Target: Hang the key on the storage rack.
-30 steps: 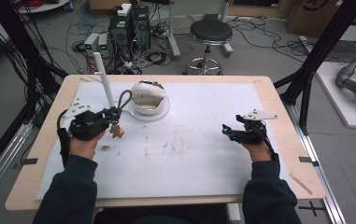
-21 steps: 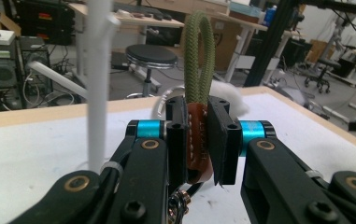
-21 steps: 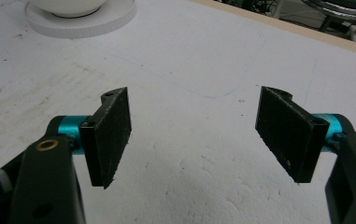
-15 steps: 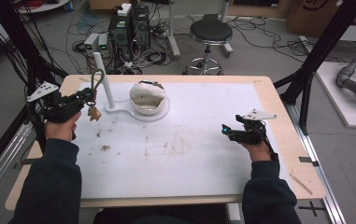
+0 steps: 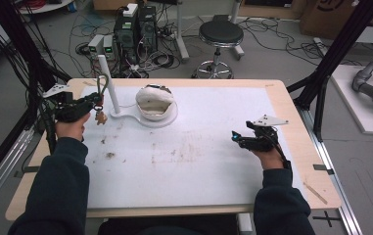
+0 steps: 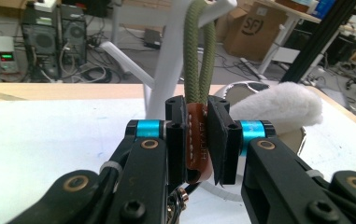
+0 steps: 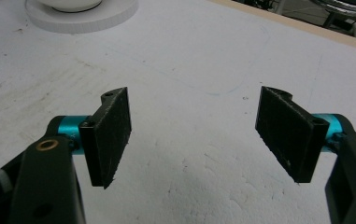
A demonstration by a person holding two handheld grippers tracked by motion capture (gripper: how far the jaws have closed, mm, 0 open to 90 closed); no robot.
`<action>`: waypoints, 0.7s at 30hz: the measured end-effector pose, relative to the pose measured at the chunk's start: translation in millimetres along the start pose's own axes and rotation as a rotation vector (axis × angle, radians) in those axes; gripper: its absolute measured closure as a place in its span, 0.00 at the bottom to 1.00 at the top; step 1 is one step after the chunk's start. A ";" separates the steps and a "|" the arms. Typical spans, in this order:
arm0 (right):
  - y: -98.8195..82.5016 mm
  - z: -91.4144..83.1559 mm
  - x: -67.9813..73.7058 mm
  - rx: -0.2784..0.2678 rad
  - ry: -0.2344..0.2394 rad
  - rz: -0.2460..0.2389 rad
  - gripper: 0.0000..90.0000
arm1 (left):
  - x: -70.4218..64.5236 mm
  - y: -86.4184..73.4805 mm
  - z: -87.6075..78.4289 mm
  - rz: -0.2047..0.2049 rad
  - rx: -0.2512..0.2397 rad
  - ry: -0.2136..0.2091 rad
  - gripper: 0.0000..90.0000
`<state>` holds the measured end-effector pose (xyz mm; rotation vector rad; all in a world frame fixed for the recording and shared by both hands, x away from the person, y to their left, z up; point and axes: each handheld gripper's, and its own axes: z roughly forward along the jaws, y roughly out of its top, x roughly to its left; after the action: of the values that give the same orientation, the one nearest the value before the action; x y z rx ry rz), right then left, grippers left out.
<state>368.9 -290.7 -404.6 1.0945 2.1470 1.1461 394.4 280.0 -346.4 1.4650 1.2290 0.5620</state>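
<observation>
Left gripper (image 6: pixel 197 140): fingers (image 6: pixel 176 135) clamped together on a brown leather tab (image 6: pixel 198 142), pale stitching down one edge, faint embossed lettering not legible. From the top of the tab rises an olive-green braided cord loop (image 6: pixel 198 51), two strands side by side, running upward in front of the white stand (image 6: pixel 166 70). A small metal ring (image 6: pixel 180 198) hangs just below the tab, between the gripper's arms.

Same item, high view: the left gripper (image 5: pixel 88 104) is held above the far left corner of the surface (image 5: pixel 198 161), the loop (image 5: pixel 103 85) upright beside the white post (image 5: pixel 108 83), a small brown piece (image 5: pixel 100 116) dangling under the fingers, clear of the surface. Whether the loop touches the post cannot be told.

Right gripper (image 7: pixel 199 135): fingers (image 7: pixel 112 133) wide apart, nothing between them, black pads facing one another over bare white covering. In the high view it (image 5: pixel 245 139) sits low at the right side of the surface, well apart from the left gripper.

Surroundings: white post on a flat white round-ended base (image 5: pixel 145 117); on that base a white fleecy cap-like object (image 5: pixel 155 100), opening toward the person, seen also at the right of the left gripper view (image 6: pixel 278 105). Surface covering white, with brown smudges near its middle (image 5: pixel 174 154). Wooden edge around it (image 5: pixel 277 95). Beyond the surface: a stool (image 5: pixel 220 36), computer boxes (image 5: pixel 135 27) and cables on the floor
</observation>
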 end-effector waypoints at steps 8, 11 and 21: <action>-0.4 -0.9 0.4 -0.003 0.002 0.001 0.30 | 1.4 -9.8 -1.8 0.013 -0.001 -0.032 0.82; -0.7 -1.2 0.3 -0.004 0.002 0.002 0.30 | 1.9 -24.2 -4.9 0.035 0.000 -0.043 0.76; -1.3 -0.6 -1.2 -0.006 0.003 0.006 0.30 | -15.4 -52.5 -12.6 0.093 -0.014 -0.109 0.41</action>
<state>368.6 -292.4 -405.4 1.0979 2.1424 1.1575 358.1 264.9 -386.6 1.5269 1.0740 0.5448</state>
